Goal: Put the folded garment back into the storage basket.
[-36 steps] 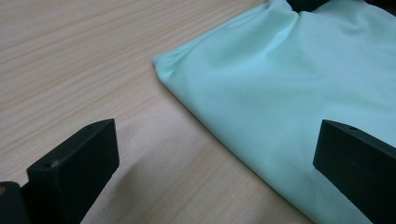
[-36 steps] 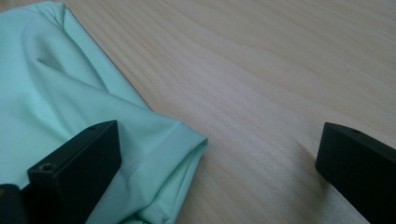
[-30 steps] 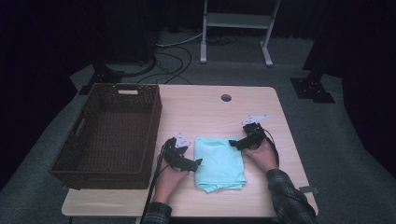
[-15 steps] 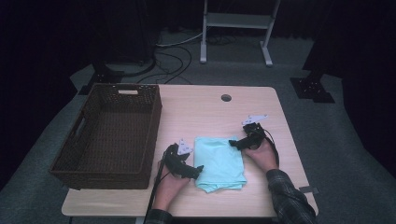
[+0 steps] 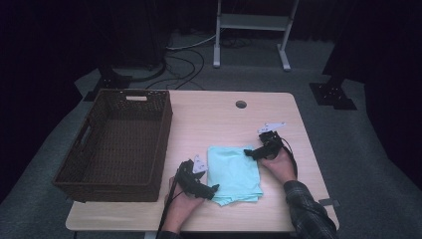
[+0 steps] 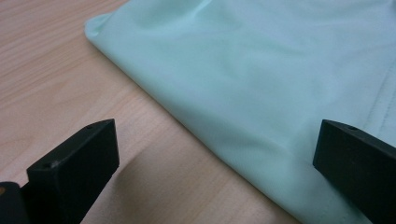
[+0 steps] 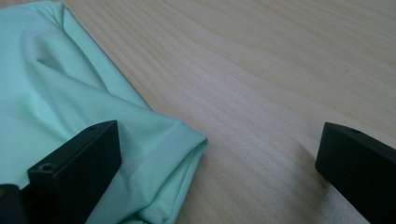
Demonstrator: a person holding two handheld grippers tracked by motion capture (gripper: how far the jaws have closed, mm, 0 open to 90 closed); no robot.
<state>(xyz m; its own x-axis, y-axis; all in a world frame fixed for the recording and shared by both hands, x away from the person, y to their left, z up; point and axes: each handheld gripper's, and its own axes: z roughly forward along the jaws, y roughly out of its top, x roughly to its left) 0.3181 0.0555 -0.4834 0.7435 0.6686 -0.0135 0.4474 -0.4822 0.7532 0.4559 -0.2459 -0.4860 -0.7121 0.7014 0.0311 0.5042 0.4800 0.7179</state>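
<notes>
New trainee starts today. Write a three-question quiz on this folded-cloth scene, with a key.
1. True or false: the left gripper has its jaws shut on the mint-green cloth.
2. Which corner of the cloth is the right gripper at in the high view? A) near left B) far right C) near right
3. Fill in: the wicker basket stands to the ____ of the cloth on the table in the high view.

Key
1. False: in the left gripper view the jaws stand wide apart, with the cloth's edge between them.
2. B: its open jaws straddle that folded corner.
3. Left.
</notes>
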